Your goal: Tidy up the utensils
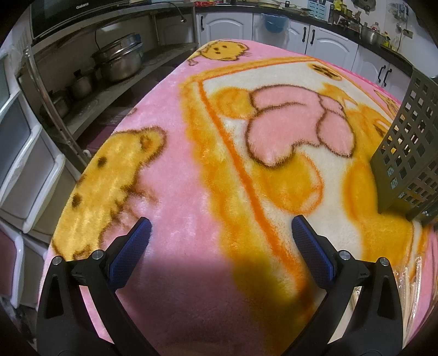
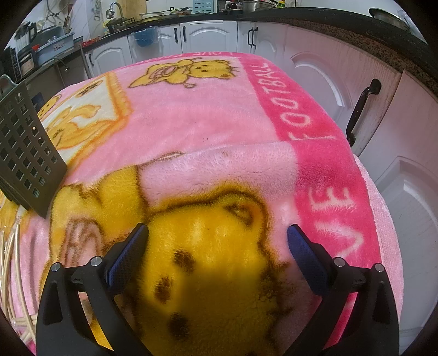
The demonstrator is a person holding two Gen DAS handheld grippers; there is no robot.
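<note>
A grey perforated utensil holder stands on the pink and yellow blanket at the right edge of the left wrist view; it also shows at the left edge of the right wrist view. Pale chopsticks in clear wrapping lie at the lower left of the right wrist view, and show at the lower right of the left wrist view. My left gripper is open and empty above the blanket, left of the holder. My right gripper is open and empty above the blanket, right of the holder.
The blanket covers the whole table. A metal shelf with steel pots stands beyond the table's left edge. White cabinets with black handles are close on the right. A cluttered counter runs along the back.
</note>
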